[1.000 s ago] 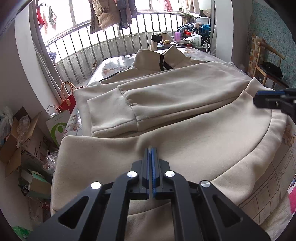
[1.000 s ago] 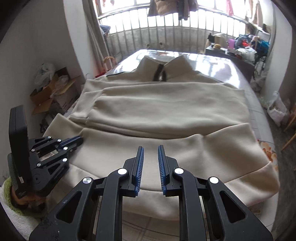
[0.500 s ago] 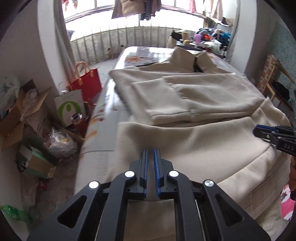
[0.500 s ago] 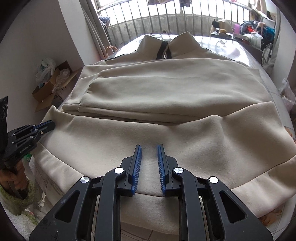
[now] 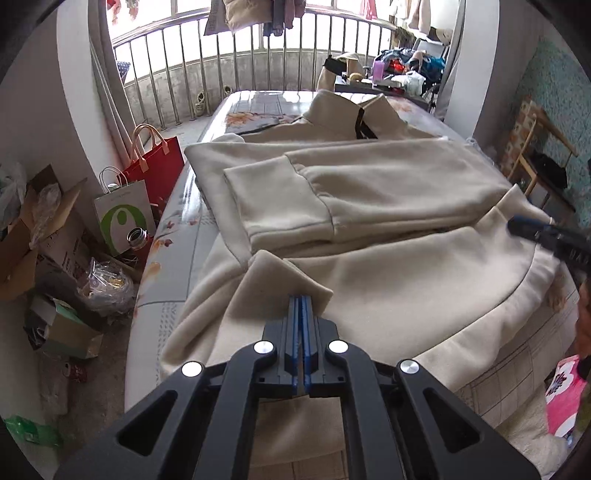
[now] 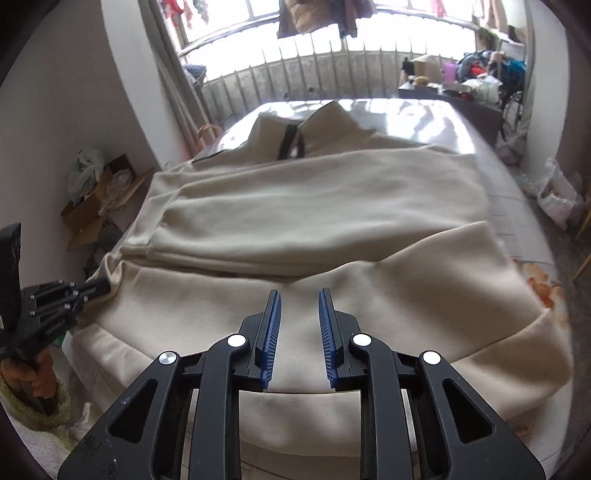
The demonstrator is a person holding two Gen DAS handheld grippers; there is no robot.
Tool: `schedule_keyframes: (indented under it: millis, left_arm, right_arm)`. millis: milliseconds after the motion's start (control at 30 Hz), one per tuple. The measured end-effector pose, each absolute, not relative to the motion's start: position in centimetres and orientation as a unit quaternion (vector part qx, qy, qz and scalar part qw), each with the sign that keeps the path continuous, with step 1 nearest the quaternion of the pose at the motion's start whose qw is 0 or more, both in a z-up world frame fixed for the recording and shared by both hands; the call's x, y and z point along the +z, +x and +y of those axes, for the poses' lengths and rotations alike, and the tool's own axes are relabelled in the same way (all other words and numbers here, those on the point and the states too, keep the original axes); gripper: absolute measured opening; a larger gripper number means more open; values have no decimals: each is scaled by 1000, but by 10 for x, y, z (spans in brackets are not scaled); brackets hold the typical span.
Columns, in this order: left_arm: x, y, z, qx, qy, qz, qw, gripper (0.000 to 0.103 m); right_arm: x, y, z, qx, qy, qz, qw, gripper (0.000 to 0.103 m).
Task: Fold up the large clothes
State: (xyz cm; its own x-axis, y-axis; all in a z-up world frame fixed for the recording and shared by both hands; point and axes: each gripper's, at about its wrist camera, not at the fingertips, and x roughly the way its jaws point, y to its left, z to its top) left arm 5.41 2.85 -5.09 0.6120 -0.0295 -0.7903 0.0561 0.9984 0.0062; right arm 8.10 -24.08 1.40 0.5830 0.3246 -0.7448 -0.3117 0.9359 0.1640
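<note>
Jaws pinched tight on the hem corner for the left gripper (image 5: 303,306), the right gripper (image 6: 298,306) gaping empty over the cream jacket (image 6: 332,221) spread on the bed — grab the five-o'clock corner, lift evenly toward twelve.

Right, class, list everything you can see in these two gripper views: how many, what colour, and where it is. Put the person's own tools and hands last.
Jacket: one, beige, spread on the table, sleeves folded across the body, collar at the far end.
Table: one, glossy floral top, under the jacket.
Paper bags: two, red and white with a green mark, on the floor left of the table.
Cardboard boxes: several, brown, by the left wall.
Railing: one, metal, at the window.
Hanging clothes: several, mixed colours, above the railing.
Left gripper: black with blue pads, shut on the jacket's near left hem corner.
Right gripper: black with blue pads, open above the near hem.
Hand: one, holding the left gripper.
</note>
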Motion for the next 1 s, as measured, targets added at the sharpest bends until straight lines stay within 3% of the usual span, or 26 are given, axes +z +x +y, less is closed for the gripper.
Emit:
schedule_keyframes:
  millis: [167,267,400,467,533,600,733,867,1000]
  left_arm:
    - [-53,57,37,-12,12,447,894,2]
    - [-49,56,47,15,16,447,894,2]
    - [-33,51,84,94,10,434,896,3]
    - [-23,49,105,130,-2,428,894,3]
    - [-11,46,118,153,-7,418,895,3]
    - [2,41,121,147,-17,402,904,2]
    - [8,42,96,23,-67,405,912,3]
    - [-26,62,65,-45,-81,461,883,3]
    - [-50,71,82,-20,-123,481,868,5]
  right_arm:
    - [5,96,-313,74,1,428,901,20]
    - [-13,104,-346,32,0,452,891,3]
    - [-5,100,-353,37,12,444,895,4]
    - [1,99,-348,29,-3,435,900,11]
    - [9,97,-345,16,-10,423,906,25]
    - [19,94,-346,26,7,409,912,26]
    - [27,93,-333,104,39,400,910,42]
    - [6,112,-308,134,12,442,887,50]
    - [-9,125,-312,106,-6,475,873,52]
